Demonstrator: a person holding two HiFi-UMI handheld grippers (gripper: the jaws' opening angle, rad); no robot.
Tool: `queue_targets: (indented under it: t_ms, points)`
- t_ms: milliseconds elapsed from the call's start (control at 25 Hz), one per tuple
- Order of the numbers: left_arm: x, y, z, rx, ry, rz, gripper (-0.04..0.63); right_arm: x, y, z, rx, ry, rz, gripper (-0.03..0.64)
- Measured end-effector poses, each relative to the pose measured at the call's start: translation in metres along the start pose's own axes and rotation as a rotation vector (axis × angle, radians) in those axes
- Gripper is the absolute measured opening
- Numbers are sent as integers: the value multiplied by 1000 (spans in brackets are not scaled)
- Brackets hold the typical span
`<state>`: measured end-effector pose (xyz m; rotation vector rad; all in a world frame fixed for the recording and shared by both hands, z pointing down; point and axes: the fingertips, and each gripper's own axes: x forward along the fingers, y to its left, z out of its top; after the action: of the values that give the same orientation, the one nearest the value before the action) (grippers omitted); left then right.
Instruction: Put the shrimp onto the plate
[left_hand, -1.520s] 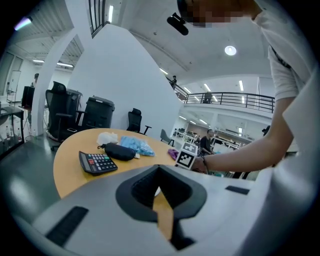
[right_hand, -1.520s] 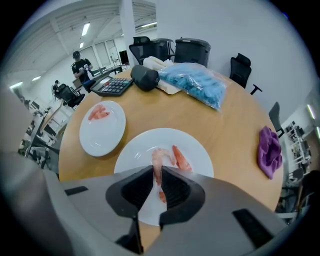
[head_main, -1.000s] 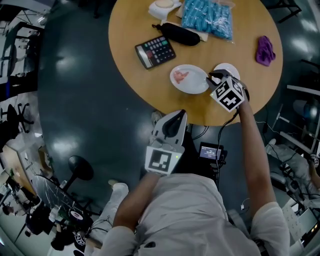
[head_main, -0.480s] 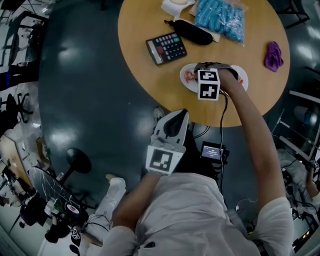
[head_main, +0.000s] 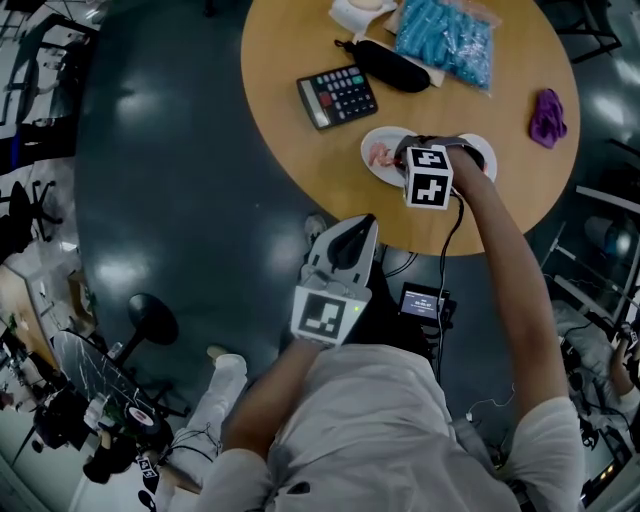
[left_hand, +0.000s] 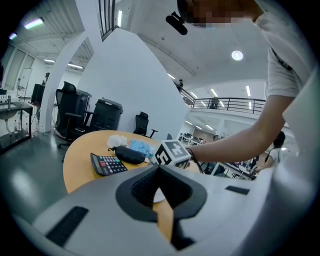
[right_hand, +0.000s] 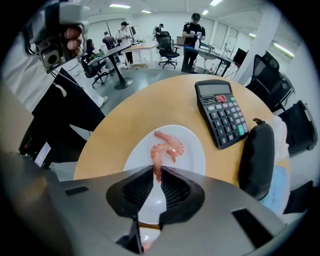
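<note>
A white plate (head_main: 372, 168) (right_hand: 196, 150) sits near the round table's front edge, with one pink shrimp (right_hand: 171, 139) lying on it. My right gripper (head_main: 400, 160) (right_hand: 158, 173) hovers over the plate, shut on the tail end of a second shrimp (right_hand: 156, 161) that hangs down toward the plate's middle. In the head view the gripper's marker cube hides most of that shrimp. My left gripper (head_main: 352, 228) (left_hand: 160, 172) is held back below the table's edge near my body, its jaws together with nothing in them.
A white bowl (head_main: 482, 152) stands just right of the plate. Behind them lie a calculator (head_main: 338, 97) (right_hand: 222, 112), a black pouch (head_main: 393, 65) (right_hand: 257, 157), a blue bag (head_main: 445, 40) and a purple cloth (head_main: 547, 112). Dark floor surrounds the table (head_main: 300, 150).
My right gripper has swung left from the white bowl to above the plate, with a shrimp in it. The left gripper has stayed put.
</note>
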<state>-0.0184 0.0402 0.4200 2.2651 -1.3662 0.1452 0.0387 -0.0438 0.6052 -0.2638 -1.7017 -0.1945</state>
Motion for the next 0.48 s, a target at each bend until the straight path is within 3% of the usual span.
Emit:
queue_targets:
  t_ms: [240, 360, 480]
  points:
    - [-2, -9, 5, 7, -9, -15, 8, -32, 18, -15, 127, -93, -49, 55]
    - [-2, -17, 1, 42, -2, -37, 8, -59, 33, -45, 341, -194, -118, 55]
    - [5, -26, 3, 27, 0, -48, 8, -69, 53, -98, 590, -248, -190, 55]
